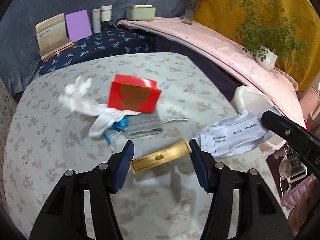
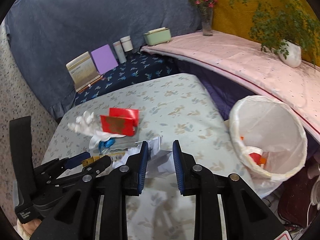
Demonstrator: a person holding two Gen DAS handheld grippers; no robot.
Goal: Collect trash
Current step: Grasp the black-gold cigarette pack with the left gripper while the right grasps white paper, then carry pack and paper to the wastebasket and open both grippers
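Left claw point(image 1: 161, 156) clamps stiff, light gold cardboard box point(image 1: 160, 158) end to end. Right claw point(image 2: 160, 152) pinches crumpled white printed paper point(image 1: 236, 136): soft, featherlight, grab bunched middle.

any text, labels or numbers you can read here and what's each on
Nothing reads cleanly in either view.
Crumpled paper in the right gripper: printed lines and a number string, too blurred to read.
Gold box in the left gripper: small dark label, unreadable.
Red box: gold design, possibly characters, blurred.
Standing card at the back: small print, too small.
Left gripper's body: white lettering, too small to make out.
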